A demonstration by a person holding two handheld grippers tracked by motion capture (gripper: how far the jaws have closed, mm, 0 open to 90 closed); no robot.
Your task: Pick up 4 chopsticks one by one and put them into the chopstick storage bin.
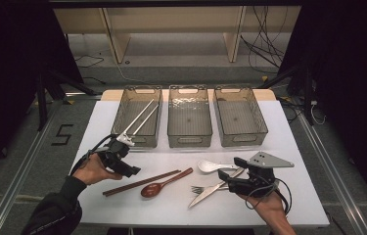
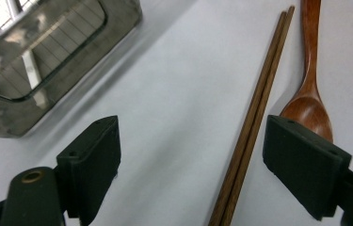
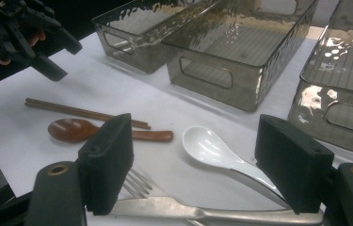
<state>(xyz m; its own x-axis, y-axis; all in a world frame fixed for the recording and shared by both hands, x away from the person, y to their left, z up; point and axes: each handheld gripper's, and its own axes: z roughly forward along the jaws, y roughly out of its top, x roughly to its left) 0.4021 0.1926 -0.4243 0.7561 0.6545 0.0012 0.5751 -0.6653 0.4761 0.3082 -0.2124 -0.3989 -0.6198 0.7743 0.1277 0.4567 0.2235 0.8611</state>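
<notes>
A pair of brown chopsticks and a wooden spoon lie side by side at the table's front left. My left gripper hovers just above their left end, open. In the left gripper view the chopsticks run up between the wide jaws of my left gripper, near the right one, and the spoon lies partly behind that jaw. My right gripper is open and low over a white spoon, a fork and a knife. Between its jaws the right gripper shows the white spoon lying untouched.
Three smoky plastic bins stand in a row at the back: the left bin holds white chopsticks, while the middle bin and right bin hold nothing. Bare white tabletop lies between the bins and the cutlery.
</notes>
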